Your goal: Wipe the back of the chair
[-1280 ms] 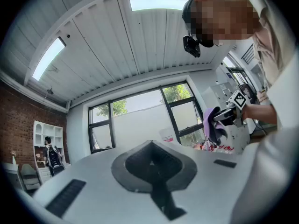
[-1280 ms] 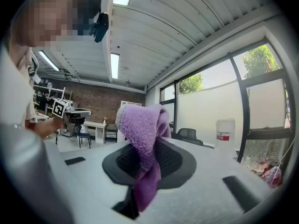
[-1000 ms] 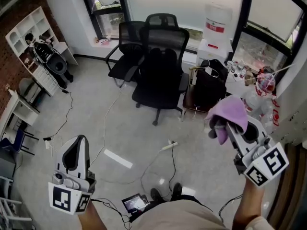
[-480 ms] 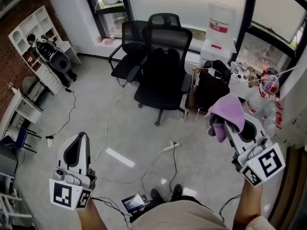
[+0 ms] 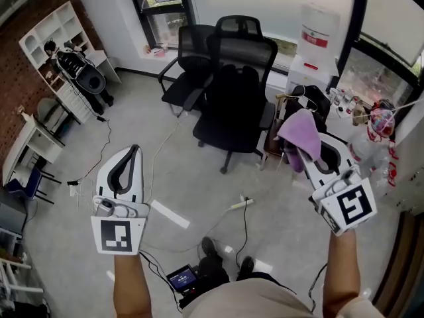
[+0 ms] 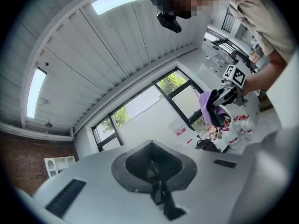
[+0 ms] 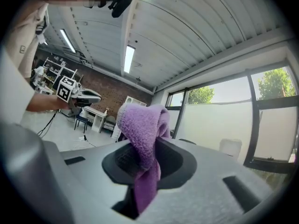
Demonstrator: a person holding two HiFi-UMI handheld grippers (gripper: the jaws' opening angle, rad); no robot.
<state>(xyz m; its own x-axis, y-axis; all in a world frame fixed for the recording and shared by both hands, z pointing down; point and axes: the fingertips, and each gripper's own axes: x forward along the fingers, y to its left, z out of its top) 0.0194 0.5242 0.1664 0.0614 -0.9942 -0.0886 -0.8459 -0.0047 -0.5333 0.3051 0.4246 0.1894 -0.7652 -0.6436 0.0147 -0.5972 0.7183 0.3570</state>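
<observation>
A black mesh office chair [image 5: 233,101] stands on the grey floor ahead of me, its backrest [image 5: 242,52] toward the window. My right gripper [image 5: 296,152] is shut on a purple cloth [image 5: 299,131] that bunches over its tip, to the right of the chair's seat and apart from it. The right gripper view shows the cloth [image 7: 142,134] hanging out from between the jaws. My left gripper [image 5: 132,152] is lower left of the chair, jaws together and holding nothing [image 6: 154,181].
A second black chair [image 5: 187,68] stands behind and left of the first. A black bag on a stool [image 5: 311,108] and a water dispenser [image 5: 317,38] are right of it. Cables [image 5: 233,206] and a small screen device [image 5: 180,278] lie on the floor. White shelves [image 5: 56,42] line the left wall.
Both grippers have come up and inward toward the chair, the left one most. The cloth stays in the right gripper. The view has shifted a little forward.
</observation>
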